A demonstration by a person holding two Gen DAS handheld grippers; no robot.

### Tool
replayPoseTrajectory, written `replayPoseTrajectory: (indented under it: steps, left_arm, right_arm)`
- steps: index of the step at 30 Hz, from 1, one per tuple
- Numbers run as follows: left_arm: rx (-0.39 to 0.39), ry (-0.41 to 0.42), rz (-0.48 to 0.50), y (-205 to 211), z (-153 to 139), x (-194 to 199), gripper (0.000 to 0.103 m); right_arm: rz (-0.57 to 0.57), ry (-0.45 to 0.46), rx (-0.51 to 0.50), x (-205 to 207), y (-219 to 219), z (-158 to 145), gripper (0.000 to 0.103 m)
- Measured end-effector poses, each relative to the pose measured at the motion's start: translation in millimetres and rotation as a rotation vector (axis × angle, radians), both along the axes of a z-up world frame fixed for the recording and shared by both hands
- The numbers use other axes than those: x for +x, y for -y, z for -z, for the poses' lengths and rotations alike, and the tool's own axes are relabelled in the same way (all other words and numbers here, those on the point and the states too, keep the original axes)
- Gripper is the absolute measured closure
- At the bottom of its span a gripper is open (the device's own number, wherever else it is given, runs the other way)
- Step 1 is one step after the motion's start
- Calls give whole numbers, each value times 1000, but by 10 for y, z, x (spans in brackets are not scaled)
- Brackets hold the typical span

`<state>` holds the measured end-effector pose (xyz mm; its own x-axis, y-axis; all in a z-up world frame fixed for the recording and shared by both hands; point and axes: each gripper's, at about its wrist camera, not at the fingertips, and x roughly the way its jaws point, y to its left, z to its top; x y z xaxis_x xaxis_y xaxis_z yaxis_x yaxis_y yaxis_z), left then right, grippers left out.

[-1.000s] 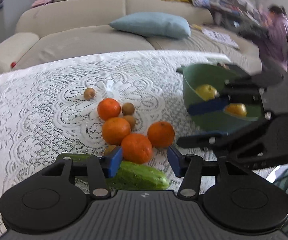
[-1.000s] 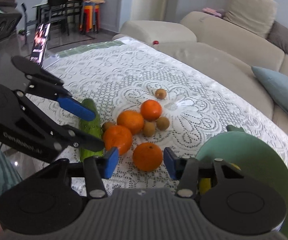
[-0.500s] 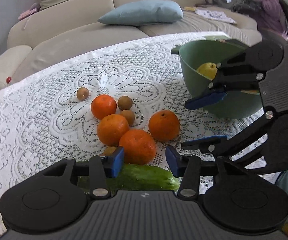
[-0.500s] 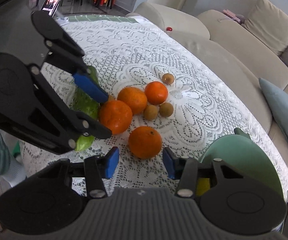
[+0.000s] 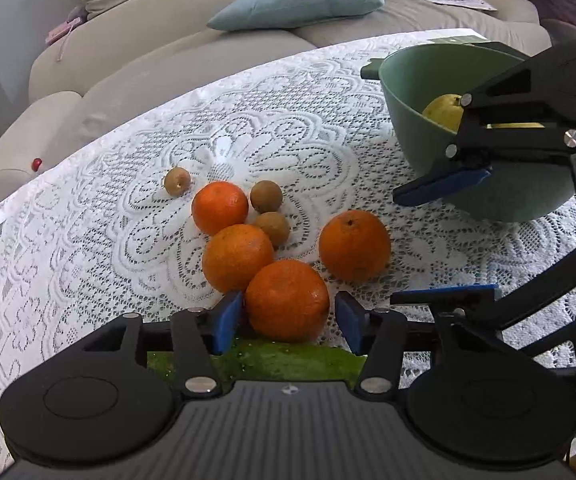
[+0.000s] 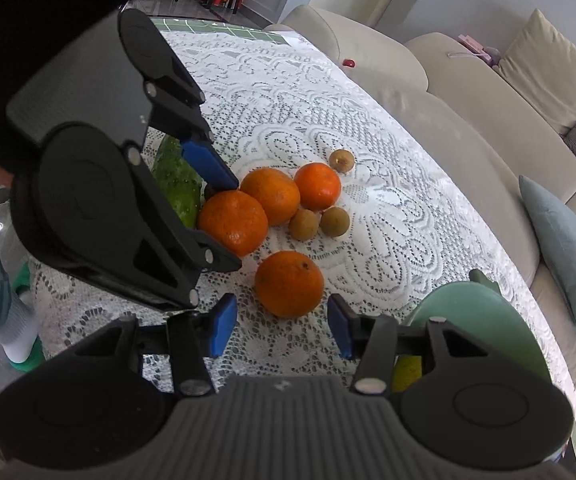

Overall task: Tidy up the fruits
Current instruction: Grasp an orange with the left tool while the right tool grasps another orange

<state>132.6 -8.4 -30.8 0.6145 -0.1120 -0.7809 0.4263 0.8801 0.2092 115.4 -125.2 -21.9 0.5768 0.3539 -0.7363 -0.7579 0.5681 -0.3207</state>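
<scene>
Left wrist view: on a lace tablecloth [image 5: 88, 240] beside a green bowl [image 5: 415, 120], the left gripper [image 5: 288, 314], jaws just widened, brackets the nearest orange [image 5: 288, 300] without pressing it; the right gripper [image 6: 282, 322], half open, holds nothing, just short of a lone orange [image 6: 289, 284].

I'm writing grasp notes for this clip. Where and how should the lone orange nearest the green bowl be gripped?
Grip the lone orange across its widest middle, from above on the near side. It is round, sits apart from the other fruit, and the right hand-held gripper already faces it with open jaws.
</scene>
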Motion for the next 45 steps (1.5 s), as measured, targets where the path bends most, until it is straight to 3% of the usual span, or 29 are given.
replayPoseTrajectory:
  steps: [2, 8, 16, 28, 45]
  left_arm:
    - [-2, 9, -5, 11, 3, -10, 49]
    - [-22, 17, -28, -6, -5, -17, 53]
    - [-162, 9, -74, -166, -151, -55, 53]
    - [-310, 13, -147, -389, -312, -112, 53]
    - [-337, 7, -180, -486, -325, -134, 53]
  right_arm:
    - [-1, 3, -2, -1, 3, 1, 55]
    - [6, 9, -7, 12, -23, 13, 55]
    - [41, -19, 23, 95, -43, -6, 54]
    - [104, -73, 12, 264, -194, 17, 50]
    - [108, -51, -101, 409, -351, 149, 47]
